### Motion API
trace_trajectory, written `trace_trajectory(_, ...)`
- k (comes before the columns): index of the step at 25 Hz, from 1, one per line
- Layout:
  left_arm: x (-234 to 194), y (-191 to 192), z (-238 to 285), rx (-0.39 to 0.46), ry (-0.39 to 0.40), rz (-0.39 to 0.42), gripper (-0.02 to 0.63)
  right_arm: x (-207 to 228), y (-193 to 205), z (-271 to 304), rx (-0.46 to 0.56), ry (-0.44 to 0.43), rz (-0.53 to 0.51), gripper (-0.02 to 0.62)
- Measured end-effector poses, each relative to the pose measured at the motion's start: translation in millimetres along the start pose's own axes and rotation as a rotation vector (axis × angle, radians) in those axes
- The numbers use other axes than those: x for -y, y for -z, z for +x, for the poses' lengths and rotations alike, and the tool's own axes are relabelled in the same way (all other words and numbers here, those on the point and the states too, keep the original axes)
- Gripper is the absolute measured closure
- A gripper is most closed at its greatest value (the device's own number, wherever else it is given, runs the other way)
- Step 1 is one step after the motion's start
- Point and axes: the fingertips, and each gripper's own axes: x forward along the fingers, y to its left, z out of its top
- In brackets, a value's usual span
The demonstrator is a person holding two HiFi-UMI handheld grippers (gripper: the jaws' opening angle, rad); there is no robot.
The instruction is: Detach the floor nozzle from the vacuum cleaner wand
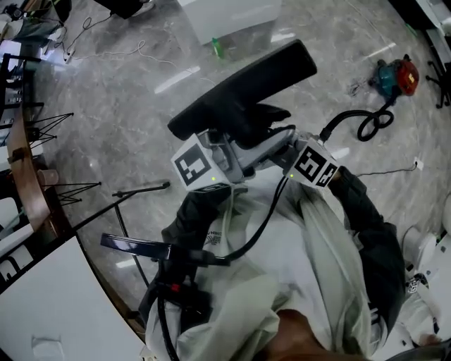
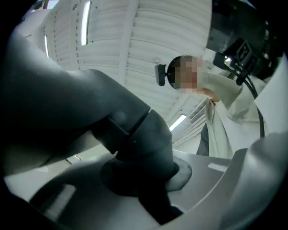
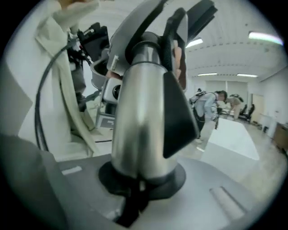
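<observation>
A long black flat floor nozzle is held up in the air above the grey stone floor. It is tilted, with its far end higher.

Just below the nozzle, two grippers are held close together by a person in a pale coat. The left gripper is just beside the nozzle's dark grey neck. In the left gripper view its fingers are seen shut tight on that neck.

The right gripper is on the other side of the neck, near the left one. In the right gripper view its fingers are closed around a shiny silver wand tube. The tube is seen standing up straight between them, with black nozzle parts at its top. Whether the tube and the nozzle are joined cannot be told.

A white box is seen on the floor past the far side of the nozzle. What is in it cannot be seen. A small green thing lies between the box and the nozzle.

A red and blue-green power tool lies on the floor well apart from the nozzle, to its right. A black cable is looped between that tool and the right gripper.
</observation>
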Motion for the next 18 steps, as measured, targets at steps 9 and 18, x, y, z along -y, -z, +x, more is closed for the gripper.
trace_trajectory(9,-49.1,7.1,-4.7,-0.026,-0.244,-0.082,0.529,16.7,5.2,8.7,-0.047,0.019,0.108,0.557)
trace_trajectory(18,-52.1,7.1,2.0,-0.041,-0.182,-0.04,0.531,43.1,7.7,10.4,-0.027,0.193,0.044,0.557)
